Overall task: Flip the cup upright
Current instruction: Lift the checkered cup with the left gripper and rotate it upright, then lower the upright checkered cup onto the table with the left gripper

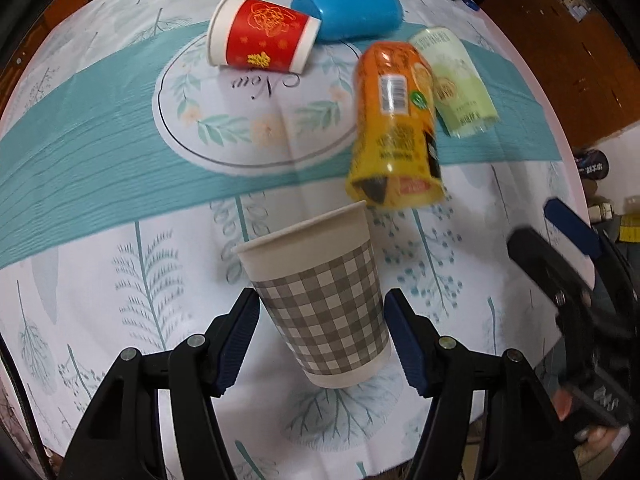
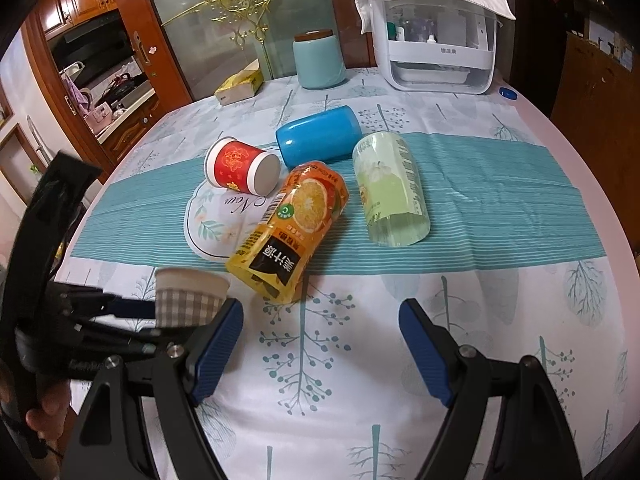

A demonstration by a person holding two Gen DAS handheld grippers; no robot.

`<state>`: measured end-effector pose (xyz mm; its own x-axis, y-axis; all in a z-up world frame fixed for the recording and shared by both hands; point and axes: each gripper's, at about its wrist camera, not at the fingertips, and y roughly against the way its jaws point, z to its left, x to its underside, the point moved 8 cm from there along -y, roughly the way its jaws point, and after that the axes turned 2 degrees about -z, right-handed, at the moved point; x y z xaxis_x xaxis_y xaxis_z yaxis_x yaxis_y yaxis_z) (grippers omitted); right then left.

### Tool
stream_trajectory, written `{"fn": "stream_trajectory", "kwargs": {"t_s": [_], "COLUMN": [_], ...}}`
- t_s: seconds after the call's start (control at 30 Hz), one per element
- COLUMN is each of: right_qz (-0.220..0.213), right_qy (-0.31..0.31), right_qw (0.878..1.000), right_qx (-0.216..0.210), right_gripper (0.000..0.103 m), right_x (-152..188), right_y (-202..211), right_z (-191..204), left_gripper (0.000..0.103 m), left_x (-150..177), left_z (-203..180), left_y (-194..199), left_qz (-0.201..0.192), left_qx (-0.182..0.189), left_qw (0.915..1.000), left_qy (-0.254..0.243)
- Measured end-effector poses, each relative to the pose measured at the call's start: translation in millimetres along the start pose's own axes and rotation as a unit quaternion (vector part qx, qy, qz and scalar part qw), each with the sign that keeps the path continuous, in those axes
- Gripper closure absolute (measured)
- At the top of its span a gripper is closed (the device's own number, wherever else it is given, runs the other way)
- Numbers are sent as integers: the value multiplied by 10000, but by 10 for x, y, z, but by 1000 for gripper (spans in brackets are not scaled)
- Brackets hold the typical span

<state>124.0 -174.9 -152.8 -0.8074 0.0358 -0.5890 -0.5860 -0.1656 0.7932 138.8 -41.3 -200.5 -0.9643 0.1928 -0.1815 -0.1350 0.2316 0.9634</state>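
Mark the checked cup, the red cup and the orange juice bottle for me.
checked cup [image 1: 320, 312], left wrist view, middle of its checked wall.
red cup [image 1: 266, 36], left wrist view, red side wall, cup lying down.
orange juice bottle [image 2: 298, 216], right wrist view, label near mid-body, bottle lying down.

Your table [image 2: 560, 128] wears a tree-print cloth [image 2: 340, 360] with a teal runner [image 2: 500, 208], where four cups lie toppled.
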Motion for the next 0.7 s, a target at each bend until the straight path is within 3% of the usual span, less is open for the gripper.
{"fn": "stream_trajectory", "kwargs": {"t_s": [0.37,0.7], "right_qz": [44,139], "right_qy": [-30,-78], "right_qw": [10000,9999], "right_qx": [5,3], "right_gripper": [22,22], "right_x": [53,147], "right_y": [11,2], "right_z": [-21,-62], "left_gripper": [40,38], "left_x": [249,310], "left_z": [-278,-406], "left_y": [-71,-161], "left_qz": [151,201], "left_qx": [209,145], "left_qw": [9996,9995], "left_qy": [-118,-187]}}
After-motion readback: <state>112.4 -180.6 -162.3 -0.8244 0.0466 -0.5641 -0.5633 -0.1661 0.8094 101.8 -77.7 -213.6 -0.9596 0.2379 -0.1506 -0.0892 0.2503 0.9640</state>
